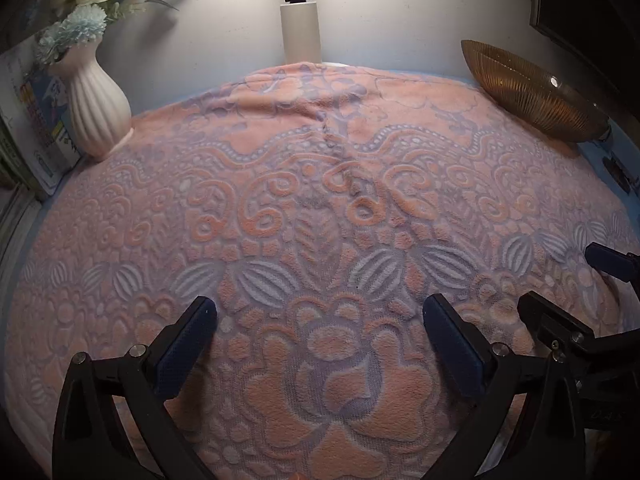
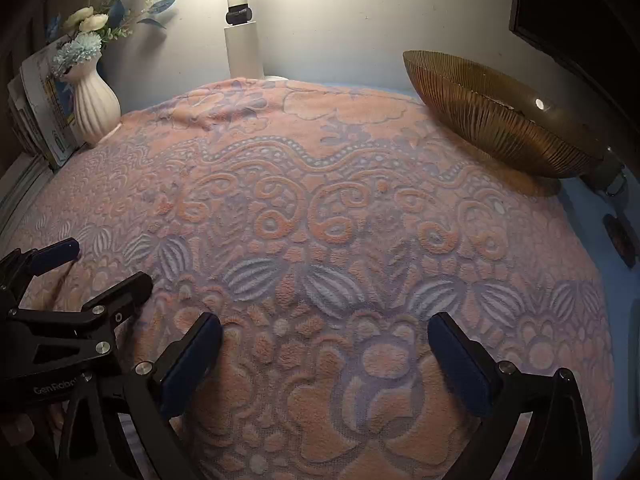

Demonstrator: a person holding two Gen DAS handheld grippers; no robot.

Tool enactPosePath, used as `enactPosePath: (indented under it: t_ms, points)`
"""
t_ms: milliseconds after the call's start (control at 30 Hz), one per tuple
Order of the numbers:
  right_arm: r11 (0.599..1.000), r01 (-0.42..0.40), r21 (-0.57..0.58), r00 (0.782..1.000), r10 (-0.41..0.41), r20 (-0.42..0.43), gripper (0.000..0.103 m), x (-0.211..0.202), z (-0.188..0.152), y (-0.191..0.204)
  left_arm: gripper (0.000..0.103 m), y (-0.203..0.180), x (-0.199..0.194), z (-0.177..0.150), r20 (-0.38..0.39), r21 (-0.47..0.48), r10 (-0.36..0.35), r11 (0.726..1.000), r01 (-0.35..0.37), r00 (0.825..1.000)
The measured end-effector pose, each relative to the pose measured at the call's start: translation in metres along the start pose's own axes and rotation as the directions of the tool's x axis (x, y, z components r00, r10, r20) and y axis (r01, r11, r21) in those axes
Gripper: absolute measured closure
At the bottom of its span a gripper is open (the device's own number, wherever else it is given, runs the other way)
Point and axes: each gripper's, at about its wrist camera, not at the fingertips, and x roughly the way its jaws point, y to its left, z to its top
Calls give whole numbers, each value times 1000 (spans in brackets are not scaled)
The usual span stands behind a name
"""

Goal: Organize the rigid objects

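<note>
I see a patterned blanket (image 1: 320, 208) spread over the whole table, with my two grippers side by side over its near edge, the left gripper (image 1: 320, 340) just left of the right gripper (image 2: 325, 356). At the far left corner a vase (image 1: 100, 108) of flowers (image 1: 86, 4) stands on the blanket, with a stack of books (image 1: 36, 120) just left of it. A lamp post (image 1: 300, 28) rises against the far wall near the middle, and a ribbed bowl (image 2: 500, 120) sits at the far right.
</note>
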Motion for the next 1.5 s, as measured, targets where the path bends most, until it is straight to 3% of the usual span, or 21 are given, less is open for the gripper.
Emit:
enactPosePath:
  t_ms: [133,1500]
  points:
    - [1000,6,-3,1000,-6,1,0,1,1,0,0,9,2,-8,-20,-54,-48,997,46,999]
    - [1000,3,-5,1000,-3,4,0,-1,1,1,0,8,2,-14,-24,-51,-42,998,41,999]
